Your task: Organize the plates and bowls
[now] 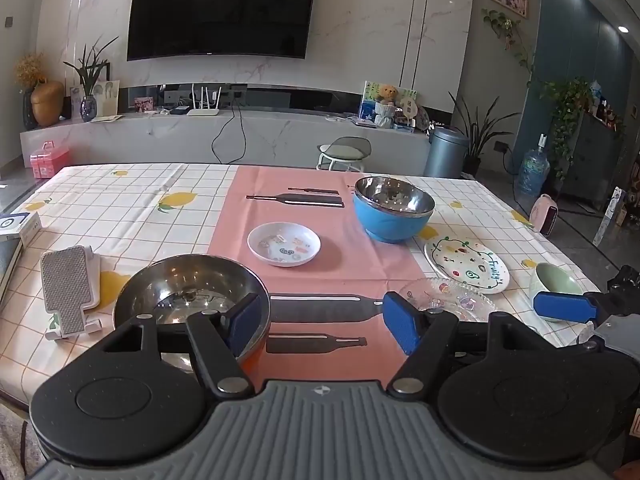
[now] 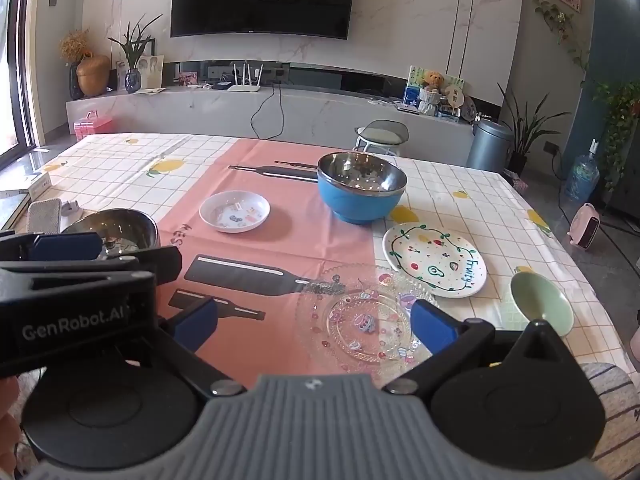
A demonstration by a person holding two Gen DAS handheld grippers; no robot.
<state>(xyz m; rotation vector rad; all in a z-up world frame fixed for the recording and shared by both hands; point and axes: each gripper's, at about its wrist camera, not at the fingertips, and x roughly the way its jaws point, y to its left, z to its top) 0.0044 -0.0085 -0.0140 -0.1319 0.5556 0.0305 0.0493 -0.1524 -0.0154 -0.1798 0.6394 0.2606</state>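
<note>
On the pink runner (image 2: pixel 280 216), upright blue bowl (image 2: pixel 360 192), mouth up; left gripper (image 1: pixel 324 320) and right gripper (image 2: pixel 316 324) both spread, empty.

On the bench (image 2: pixel 460 184), the small dish (image 2: pixel 234 212) lies left of the two-tone bowl (image 2: pixel 361 192); the painted plate (image 2: pixel 434 260) sits nearer right, the glass plate (image 2: pixel 360 320) before it, the steel bowl (image 1: pixel 188 296) far left

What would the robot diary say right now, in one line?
left gripper open, empty | right gripper open over glass plate | nothing stacked yet
</note>
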